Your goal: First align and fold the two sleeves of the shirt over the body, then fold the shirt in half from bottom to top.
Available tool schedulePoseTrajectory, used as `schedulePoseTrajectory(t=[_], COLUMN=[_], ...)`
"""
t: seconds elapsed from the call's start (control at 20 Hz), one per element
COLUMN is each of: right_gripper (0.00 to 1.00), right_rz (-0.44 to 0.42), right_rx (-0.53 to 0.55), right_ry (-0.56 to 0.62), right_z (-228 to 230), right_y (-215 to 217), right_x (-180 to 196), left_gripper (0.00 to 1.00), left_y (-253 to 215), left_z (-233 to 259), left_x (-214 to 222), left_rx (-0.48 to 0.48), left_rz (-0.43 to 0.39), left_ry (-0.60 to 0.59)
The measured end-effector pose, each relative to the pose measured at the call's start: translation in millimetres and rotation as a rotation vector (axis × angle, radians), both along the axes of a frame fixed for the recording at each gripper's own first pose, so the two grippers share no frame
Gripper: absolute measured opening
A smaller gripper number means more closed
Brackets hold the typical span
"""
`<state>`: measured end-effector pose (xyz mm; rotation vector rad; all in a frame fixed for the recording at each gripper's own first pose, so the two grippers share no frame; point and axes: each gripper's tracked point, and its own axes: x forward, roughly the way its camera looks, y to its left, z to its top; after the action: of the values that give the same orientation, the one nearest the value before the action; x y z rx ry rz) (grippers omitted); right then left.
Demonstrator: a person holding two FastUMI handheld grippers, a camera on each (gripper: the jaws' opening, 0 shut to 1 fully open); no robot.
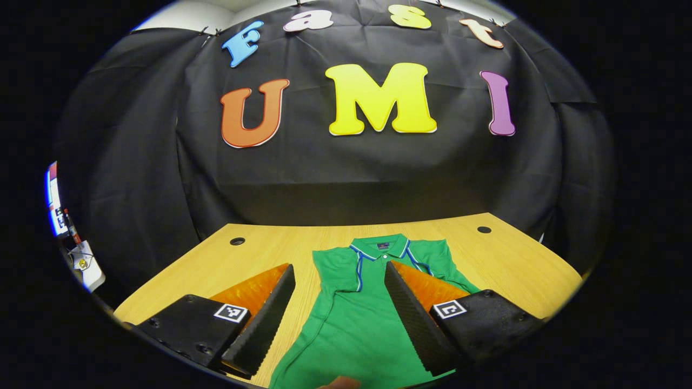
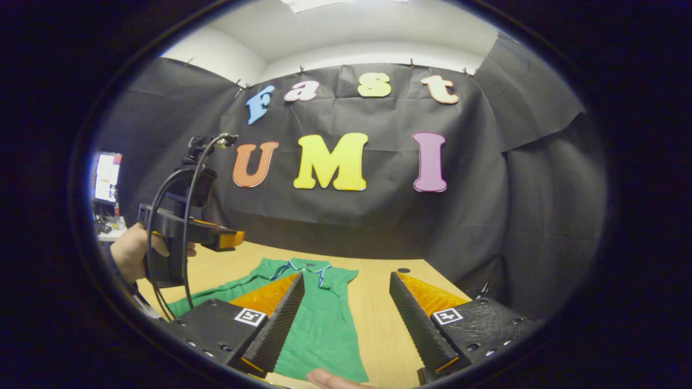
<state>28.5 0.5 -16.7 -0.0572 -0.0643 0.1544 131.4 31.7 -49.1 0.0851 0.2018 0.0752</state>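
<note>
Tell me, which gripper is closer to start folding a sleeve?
Probably the left gripper: its open fingers hang right over the green polo shirt on the wooden table. The right gripper hangs beside the shirt's edge.

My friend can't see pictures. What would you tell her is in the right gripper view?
A green polo shirt lies flat on a wooden table, collar toward the black cloth wall. The right gripper hovers above it with its fingers wide apart, while a hand holds the left gripper up in the air to the left.
</note>
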Motion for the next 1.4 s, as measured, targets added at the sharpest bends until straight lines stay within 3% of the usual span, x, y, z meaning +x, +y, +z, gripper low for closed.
schedulePoseTrajectory(t=[0.4,0.7,0.85,1.15,1.25,1.4], right_gripper=[0.95,0.95,0.95,0.97,0.97,0.95], right_rz=[0.007,0.006,-0.027,-0.052,-0.042,-0.052], right_rx=[0.008,-0.041,-0.048,-0.049,-0.044,-0.043], right_ry=[0.042,0.089,0.079,0.128,0.172,0.273], right_z=[-8.8,-46.5,-57.6,-80.4,-97.6,-136.5], right_y=[10.0,0.3,-15.1,-20.1,-16.7,-17.4], right_x=[-21.5,-46.0,-57.1,-49.5,-43.3,-31.9], left_gripper=[1.00,1.00,1.00,1.00,1.00,1.00], left_y=[13.4,38.9,47.2,52.2,44.1,56.0], left_z=[-12.7,-76.6,-101.4,-90.0,-103.3,-129.8], left_x=[-96.9,-144.1,-155.0,-153.5,-150.9,-147.0], left_rx=[0.011,0.022,-0.005,-0.001,-0.008,-0.016], left_rz=[-0.018,0.015,0.020,0.027,-0.003,0.021], left_ry=[-0.079,-0.019,0.021,-0.025,0.001,0.070])
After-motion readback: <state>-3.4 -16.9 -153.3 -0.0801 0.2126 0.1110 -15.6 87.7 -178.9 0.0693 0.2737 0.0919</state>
